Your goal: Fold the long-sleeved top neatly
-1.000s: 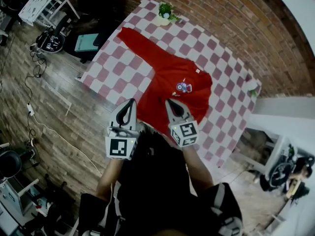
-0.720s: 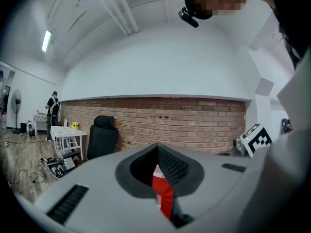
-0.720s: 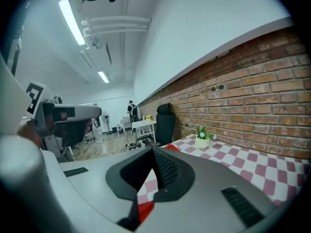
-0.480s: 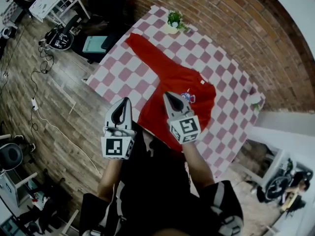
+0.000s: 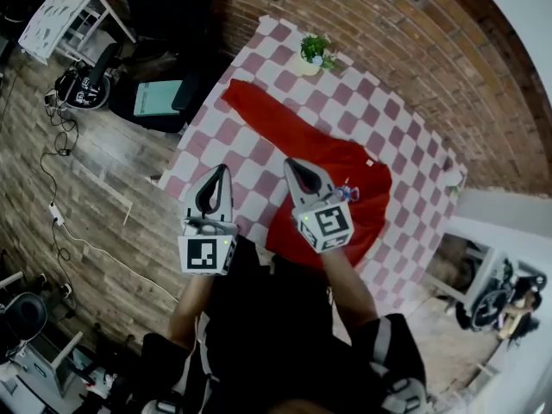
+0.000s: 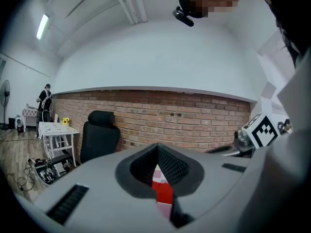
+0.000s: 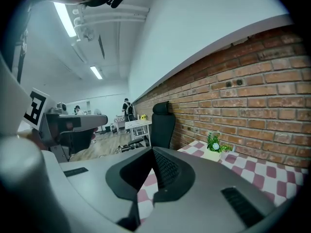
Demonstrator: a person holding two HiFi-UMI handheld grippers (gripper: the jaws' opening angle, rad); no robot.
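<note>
The red long-sleeved top (image 5: 341,175) lies flat on the pink-and-white checked table (image 5: 259,158). One sleeve (image 5: 263,110) stretches toward the table's far left corner, and a small print (image 5: 346,193) shows on the chest. My left gripper (image 5: 222,172) is shut and empty, held above the checked cloth left of the top. My right gripper (image 5: 291,164) is also shut and empty, above the top's near left edge. In the left gripper view, a strip of red cloth (image 6: 163,193) shows through the gap behind the shut left gripper (image 6: 156,148). The right gripper (image 7: 153,151) points along the table toward the wall.
A potted plant (image 5: 315,51) (image 7: 213,144) stands at the table's far edge by the brick wall (image 5: 405,33). A black office chair (image 5: 164,93) (image 7: 163,123) sits left of the table. A white side table (image 5: 60,7) and cables (image 5: 60,136) are on the wooden floor.
Both shut grippers have moved forward from the table's near edge to above the cloth and the top. The top lies as before.
</note>
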